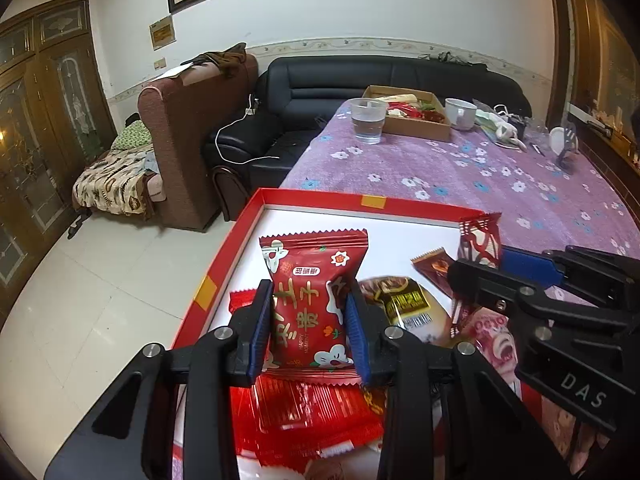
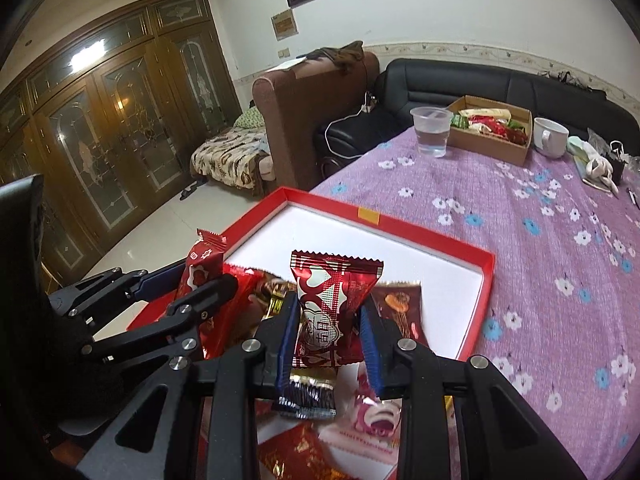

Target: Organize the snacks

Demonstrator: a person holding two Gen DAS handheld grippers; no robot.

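L gripper [image 1: 308, 320] is clamped on a red snack packet [image 1: 310, 296] w/ gold characters and white flowers, pads [image 1: 256, 330] pressing both sides, packet upright above the red tray [image 1: 320, 198]. R gripper [image 2: 330, 344] is closed on a dark red packet [image 2: 332, 304] w/ white pattern — also upright, over the same tray. Both packets are lifted off the pile.

The tray has a white floor, sits at the near edge of the table on a purple flowered cloth [image 1: 500, 176], and its far half is bare. Near half holds loose snacks: a flat red wrapper [image 1: 304, 412], a brown packet [image 2: 400, 308], a black-and-gold one [image 1: 404, 300], a pink one w/ a cartoon face [image 2: 376, 420].

Far end of table — a plastic cup of water [image 2: 432, 130], a cardboard box [image 2: 492, 144] of more snacks just beside it, a white mug [image 2: 550, 136] beside the box.
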